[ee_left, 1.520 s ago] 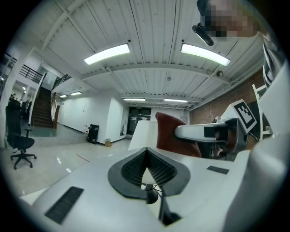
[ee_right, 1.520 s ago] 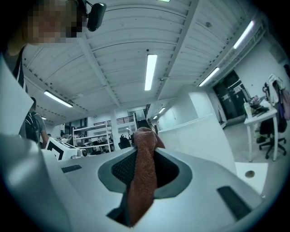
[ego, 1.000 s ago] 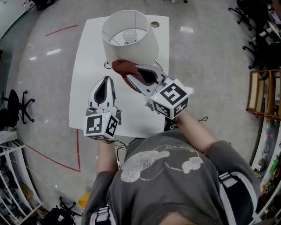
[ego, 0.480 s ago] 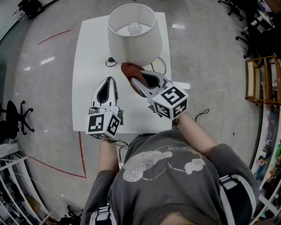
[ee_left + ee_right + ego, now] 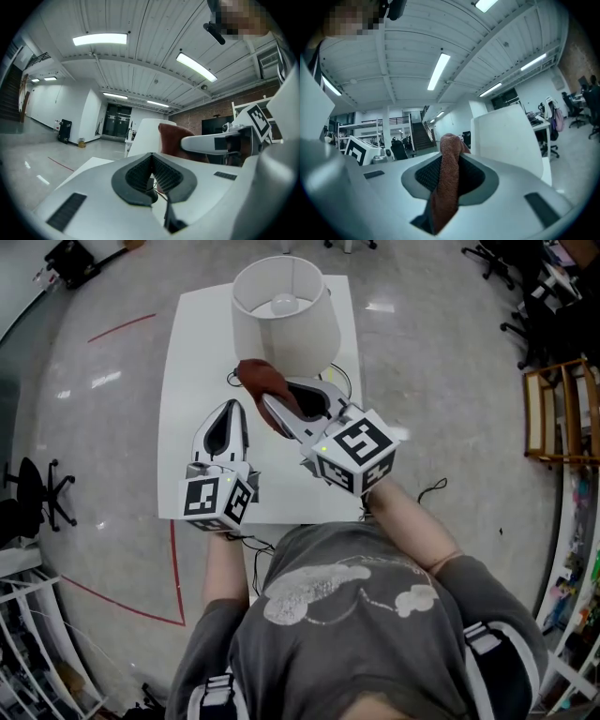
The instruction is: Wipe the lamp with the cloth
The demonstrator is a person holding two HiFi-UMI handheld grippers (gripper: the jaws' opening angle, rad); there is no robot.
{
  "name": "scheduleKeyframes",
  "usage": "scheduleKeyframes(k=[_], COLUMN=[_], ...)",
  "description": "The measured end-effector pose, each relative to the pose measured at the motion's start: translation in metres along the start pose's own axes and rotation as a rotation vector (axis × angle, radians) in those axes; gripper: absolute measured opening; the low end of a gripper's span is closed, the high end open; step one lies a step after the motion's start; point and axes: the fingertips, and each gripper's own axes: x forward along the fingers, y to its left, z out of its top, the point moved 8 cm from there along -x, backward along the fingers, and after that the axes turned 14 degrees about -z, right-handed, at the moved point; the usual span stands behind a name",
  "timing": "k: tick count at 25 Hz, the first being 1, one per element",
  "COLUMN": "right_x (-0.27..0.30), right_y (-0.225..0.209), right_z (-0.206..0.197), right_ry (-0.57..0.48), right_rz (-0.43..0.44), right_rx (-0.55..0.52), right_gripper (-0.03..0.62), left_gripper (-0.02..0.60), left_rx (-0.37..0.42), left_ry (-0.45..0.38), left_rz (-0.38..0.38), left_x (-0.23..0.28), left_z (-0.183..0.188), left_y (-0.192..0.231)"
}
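The right gripper (image 5: 274, 407) is pinching the cloth (image 5: 254, 377) — a rust-brown terry rag caught between the pads, with a bunch sticking out past the tips. The left gripper (image 5: 228, 409) is pressed together on nothing and hovers just beside it over the middle of the table (image 5: 184, 399). The cloth is soft and limp, so the loose bunch will likely give and drag along a surface; the hold looks sound. Its free end lies against the near, lower side of the shade of the lamp (image 5: 284, 322), which stands toward the table's far edge. The shade looks light and thin — a hard push would probably dent or tip it, so light strokes suit.
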Motion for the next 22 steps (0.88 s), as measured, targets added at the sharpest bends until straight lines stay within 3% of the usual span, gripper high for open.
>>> scheduleKeyframes(k=[8, 11, 15, 22], right_x=[0.006, 0.016, 0.035, 0.053], right_y=[-0.011, -0.007, 0.001, 0.010], right_z=[0.054, 0.063, 0.063, 0.042], right_ry=[-0.088, -0.116, -0.128, -0.098], right_rz=[0.064, 0.040, -0.028, -0.119], right_rx=[0.032, 0.058, 0.089, 0.126], right_gripper=[0.086, 0.086, 0.086, 0.086], left_gripper=[0.008, 0.008, 0.008, 0.008], left_rx=[0.096, 0.118, 0.106, 0.072], left_ry=[-0.037, -0.055, -0.063, -0.031], left_rz=[0.106, 0.120, 0.110, 0.026], left_x=[0.011, 0.005, -0.002, 0.003], left_z=[0.048, 0.058, 0.058, 0.045], left_y=[-0.012, -0.005, 0.016, 0.044])
